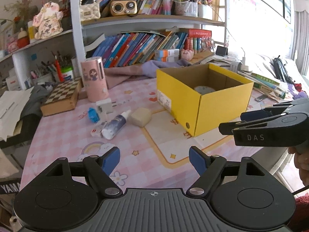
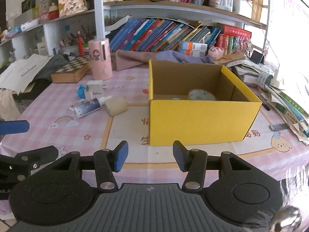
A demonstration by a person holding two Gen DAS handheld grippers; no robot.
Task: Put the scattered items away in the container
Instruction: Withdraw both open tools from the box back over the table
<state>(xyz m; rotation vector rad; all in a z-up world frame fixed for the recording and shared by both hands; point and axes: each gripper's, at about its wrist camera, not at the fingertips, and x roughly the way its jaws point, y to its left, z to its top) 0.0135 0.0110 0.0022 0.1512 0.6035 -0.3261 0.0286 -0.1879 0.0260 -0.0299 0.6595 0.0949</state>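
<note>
A yellow cardboard box (image 1: 204, 104) (image 2: 197, 121) stands open on the pink checked tablecloth, with a round pale item (image 2: 201, 95) lying inside. Left of it is a loose cluster: a beige block (image 1: 140, 117) (image 2: 115, 106), a small spray bottle (image 1: 114, 125) (image 2: 89, 106), a white plug adapter (image 1: 104, 107) (image 2: 95, 87), a blue clip (image 1: 93, 115) (image 2: 81, 91) and a small red-and-white packet (image 1: 96, 132). My left gripper (image 1: 154, 161) is open and empty, near the table's front edge. My right gripper (image 2: 150, 158) is open and empty in front of the box; it also shows from the side, as the right gripper (image 1: 270, 123), in the left wrist view.
A pink cylinder (image 1: 94, 79) and a chessboard box (image 1: 62, 96) stand behind the cluster. Purple cloth (image 1: 135, 71) lies by the bookshelf. Stacked books and papers (image 2: 285, 100) crowd the table's right edge. A person's hand (image 1: 301, 158) holds the right gripper.
</note>
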